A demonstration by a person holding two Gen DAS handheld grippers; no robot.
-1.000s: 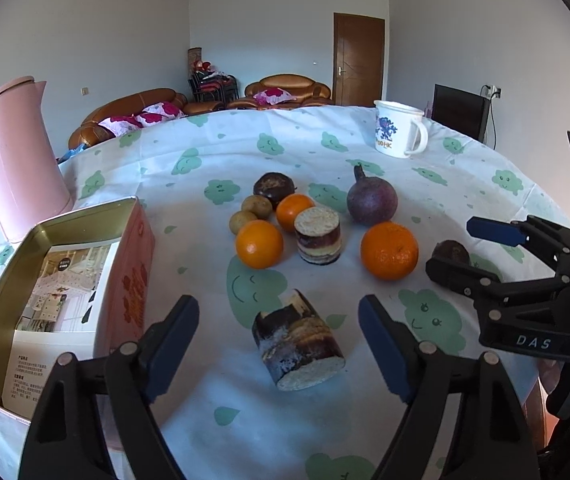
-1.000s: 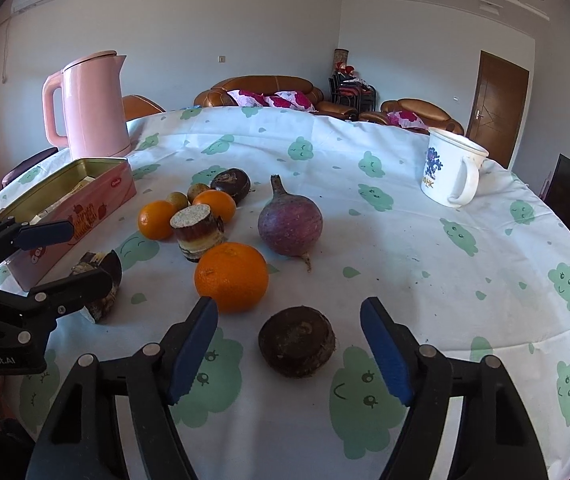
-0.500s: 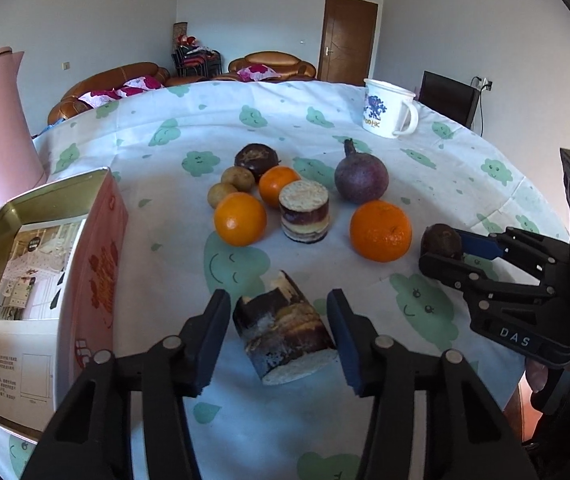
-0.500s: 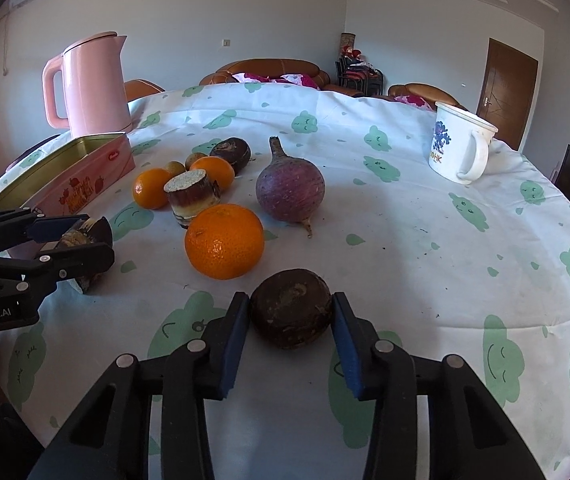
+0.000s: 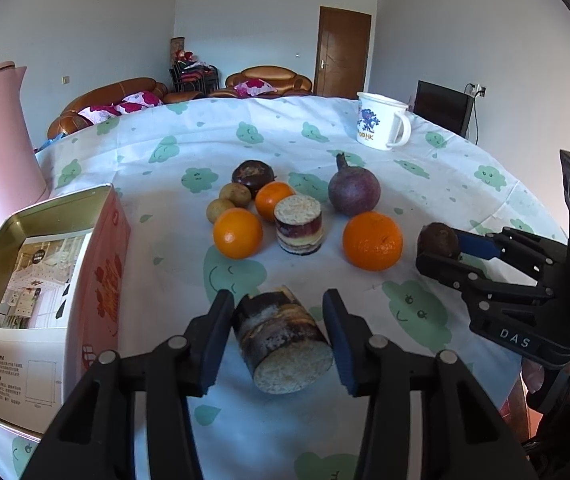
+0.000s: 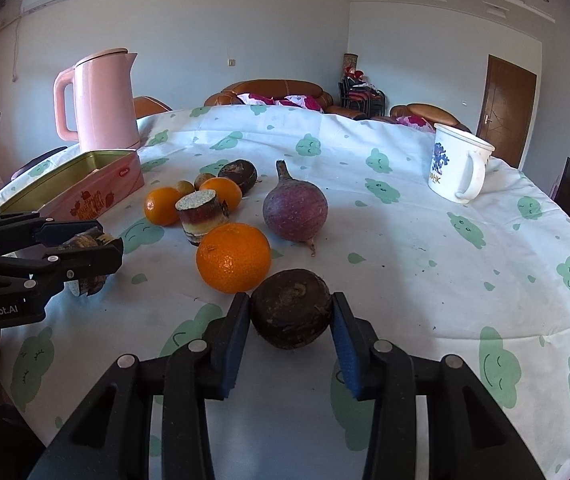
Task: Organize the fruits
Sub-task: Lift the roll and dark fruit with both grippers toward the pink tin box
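Left gripper (image 5: pixel 279 334): jaws closing around a cut sugarcane piece (image 5: pixel 283 346) lying on the tablecloth (image 5: pixel 173 248) beside the open tin (image 5: pixel 45 292); pads appear to touch both its sides. Right gripper (image 6: pixel 291 338): clamped on a dark round fruit (image 6: pixel 291 308) resting on the cloth, just beside an orange (image 6: pixel 233 258).

Round table under a white tablecloth (image 6: pixel 425 264) printed with green smiling clouds. Pink electric kettle (image 6: pixel 103 100) at the far left; white enamel mug (image 6: pixel 459 170) with blue motif, far right. Behind: brown leather sofas (image 6: pixel 273 90) with floral cushions, brown wooden door (image 5: pixel 343 50), dark television (image 5: pixel 441 108).
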